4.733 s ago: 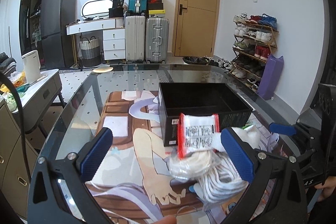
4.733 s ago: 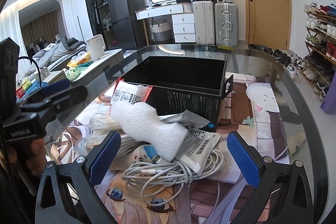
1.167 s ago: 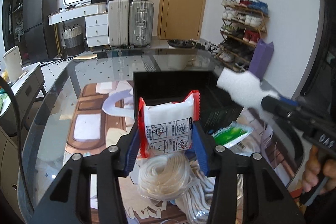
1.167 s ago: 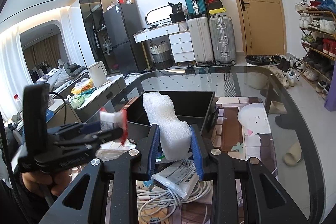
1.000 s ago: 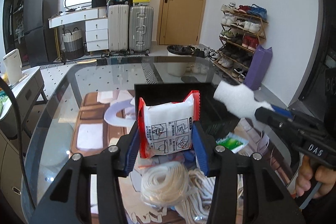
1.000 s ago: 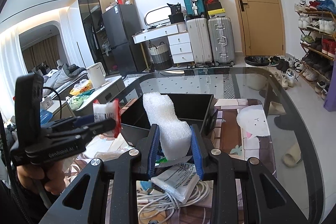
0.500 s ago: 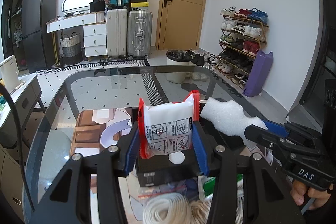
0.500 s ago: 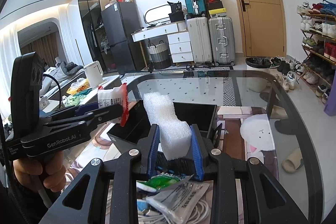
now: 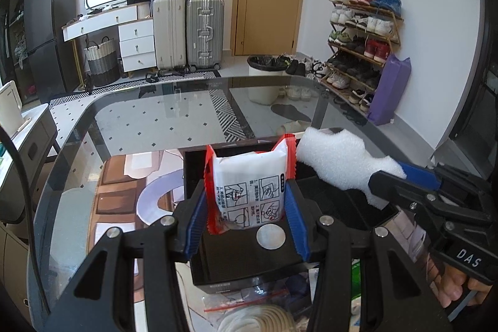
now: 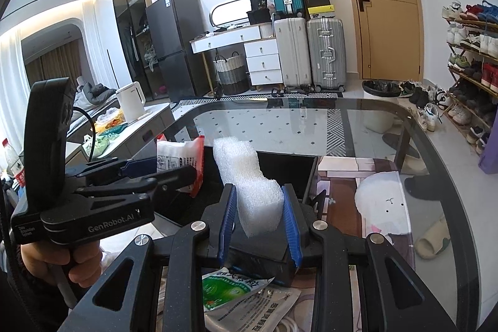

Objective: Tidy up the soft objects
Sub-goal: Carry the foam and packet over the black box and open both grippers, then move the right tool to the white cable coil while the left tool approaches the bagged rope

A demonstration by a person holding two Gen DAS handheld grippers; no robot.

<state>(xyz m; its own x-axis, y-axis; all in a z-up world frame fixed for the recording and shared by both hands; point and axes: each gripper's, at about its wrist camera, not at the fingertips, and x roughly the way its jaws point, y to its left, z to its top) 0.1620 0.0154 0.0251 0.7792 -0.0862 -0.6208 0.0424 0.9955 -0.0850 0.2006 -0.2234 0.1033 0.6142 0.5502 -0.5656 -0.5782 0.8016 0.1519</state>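
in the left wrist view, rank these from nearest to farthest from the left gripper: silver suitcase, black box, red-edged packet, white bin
1. red-edged packet, clamped in the left gripper
2. black box, just beneath and ahead
3. white bin, on the floor past the table's far edge
4. silver suitcase, against the back wall

Left tongs [image 9: 246, 207]: blue pads clamped against a held pack, pointing forward and downward. Right tongs [image 10: 258, 215]: pads pressed closed on a foam piece, angled likewise. A bare hand [image 10: 59, 266] grips the left handle.
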